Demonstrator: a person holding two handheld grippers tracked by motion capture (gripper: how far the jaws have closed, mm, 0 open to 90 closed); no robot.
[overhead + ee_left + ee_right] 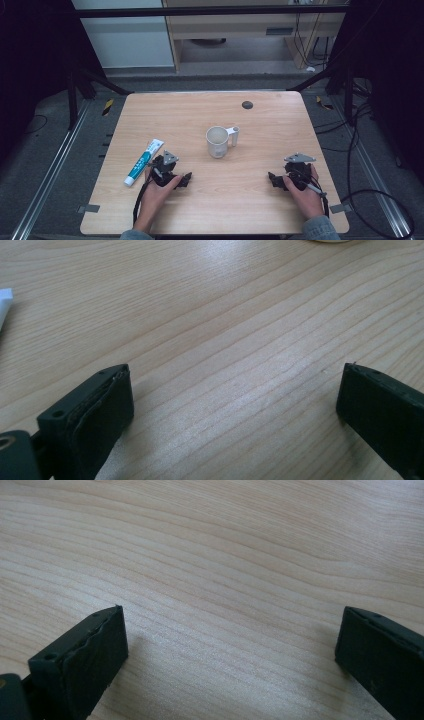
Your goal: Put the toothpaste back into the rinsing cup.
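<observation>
A white mug (pixel 218 141) with its handle to the right stands upright near the table's middle. To its left lies a white and teal toothpaste tube (pixel 144 161). My left gripper (pixel 186 180) rests low on the wood just right of the tube, a hand around it. In the left gripper view its jaws stand wide apart, open (pixel 235 395), with bare wood between them; the tube's white end (pixel 5 302) shows at the far left. My right gripper (pixel 272 179) sits at the front right, jaws pointing left. Its own view shows it open (pixel 232 635) over bare wood.
The light wooden table (pixel 210 110) has a round dark cable hole (pixel 247 104) at the back. Cables trail on the floor at the right (pixel 370 190). A pale cabinet (pixel 240 30) stands beyond the table's far edge.
</observation>
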